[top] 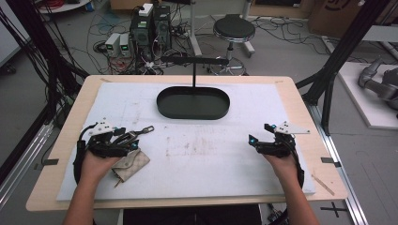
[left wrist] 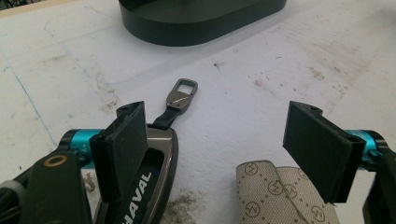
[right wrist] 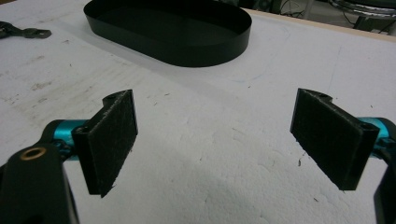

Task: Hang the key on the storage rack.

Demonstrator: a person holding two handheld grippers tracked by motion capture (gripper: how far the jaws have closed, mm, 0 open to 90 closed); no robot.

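Observation:
A dark grey car key fob (left wrist: 156, 172) marked HAVAL lies on the white mat, its strap ending in a metal clasp (left wrist: 182, 92). Beside it lies a beige patterned pouch (left wrist: 280, 196). My left gripper (left wrist: 219, 140) stands open over both: its left jaw is right above the fob, its right jaw is above the pouch's edge. In the high view the left gripper (top: 126, 138) hovers at the mat's left, with the fob (top: 133, 136), the clasp (top: 147, 128) and the pouch (top: 132, 163) under it. My right gripper (top: 259, 134) is open at the mat's right; the right gripper (right wrist: 215, 135) has nothing between its pads.
A black oval tray (top: 162, 107) with an upright T-shaped stand (top: 194, 68) sits at the back centre of the mat; the tray (right wrist: 215, 51) is ahead of the right gripper. The stained white mat (top: 206, 154) covers a wooden table (top: 324, 159).

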